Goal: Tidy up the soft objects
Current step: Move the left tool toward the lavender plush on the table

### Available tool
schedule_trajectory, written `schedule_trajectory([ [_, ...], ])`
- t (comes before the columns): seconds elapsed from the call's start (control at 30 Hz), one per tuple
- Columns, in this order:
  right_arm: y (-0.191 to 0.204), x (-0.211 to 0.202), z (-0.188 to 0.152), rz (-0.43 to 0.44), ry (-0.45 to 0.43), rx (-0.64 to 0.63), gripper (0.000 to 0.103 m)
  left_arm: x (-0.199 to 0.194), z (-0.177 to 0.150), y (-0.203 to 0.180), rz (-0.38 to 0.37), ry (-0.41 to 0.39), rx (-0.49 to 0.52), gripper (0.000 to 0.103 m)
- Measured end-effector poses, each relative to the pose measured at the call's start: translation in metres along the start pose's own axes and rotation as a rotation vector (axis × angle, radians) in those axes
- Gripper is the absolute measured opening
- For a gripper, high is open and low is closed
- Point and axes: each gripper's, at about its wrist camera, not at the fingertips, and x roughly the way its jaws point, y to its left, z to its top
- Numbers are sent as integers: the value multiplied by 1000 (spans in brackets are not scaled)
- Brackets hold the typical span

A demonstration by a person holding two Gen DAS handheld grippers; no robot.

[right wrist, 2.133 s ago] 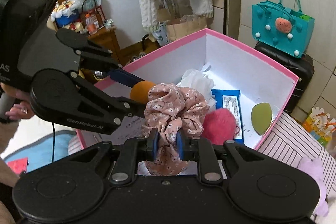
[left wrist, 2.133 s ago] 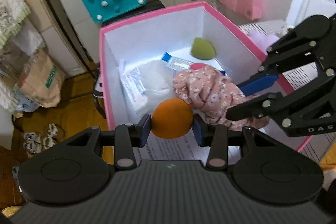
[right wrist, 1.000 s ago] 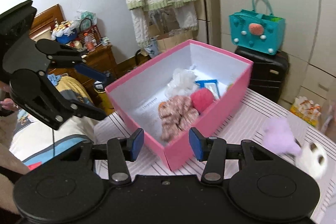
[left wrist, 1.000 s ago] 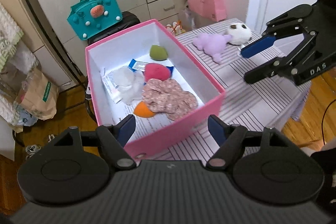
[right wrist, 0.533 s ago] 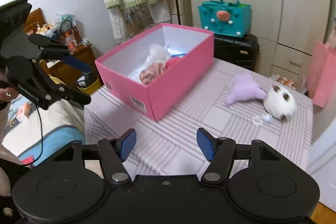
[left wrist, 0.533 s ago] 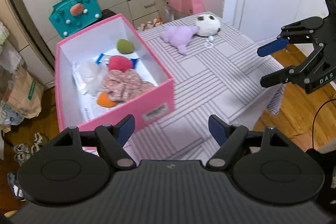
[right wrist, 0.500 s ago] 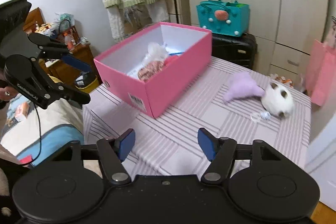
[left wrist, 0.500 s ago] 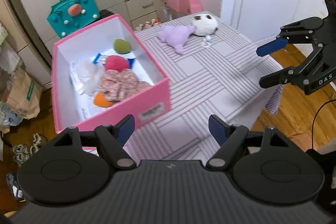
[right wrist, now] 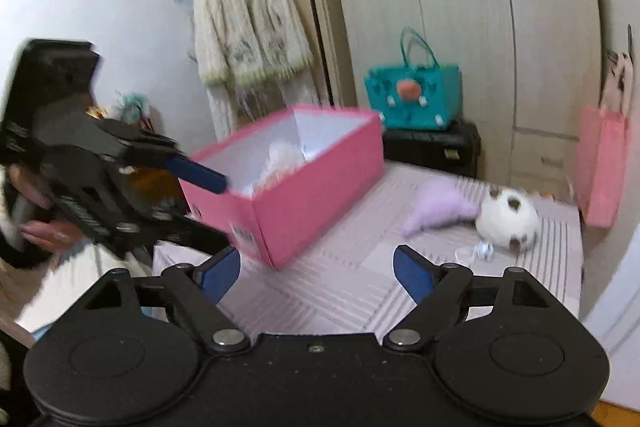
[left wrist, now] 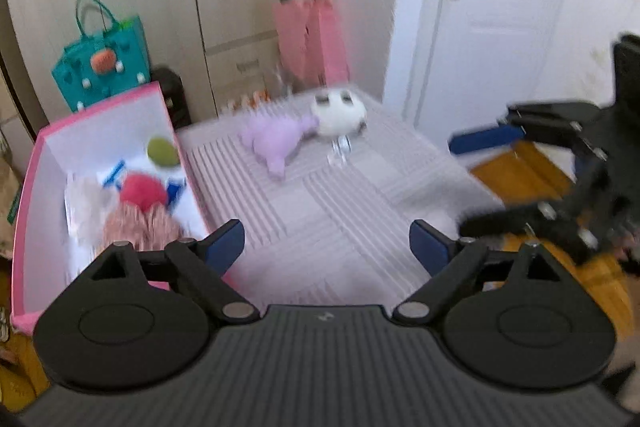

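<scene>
Two soft toys lie on the striped surface, which also carries the pink box at its far left corner; a floral fabric piece, a red pompom and a green sponge lie inside the box. Well apart from the box, the purple plush touches the white plush. The left gripper and the right gripper have just been opening, jaws spread wide with nothing between them
</scene>
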Motion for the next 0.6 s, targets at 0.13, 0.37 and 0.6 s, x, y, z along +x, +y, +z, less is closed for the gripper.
schedule_trajectory([
  [0.13,-5,10,8,-41,-65,-79,87,25,18,7,20,-86,-47,90],
  [0.37,-28,65,15,-123,-29,-249,87,71,39,17,32,-174,-130,90],
  [0.6,-76,121,25,-164,26,-218,87,127,47,24,72,-106,-190,88],
])
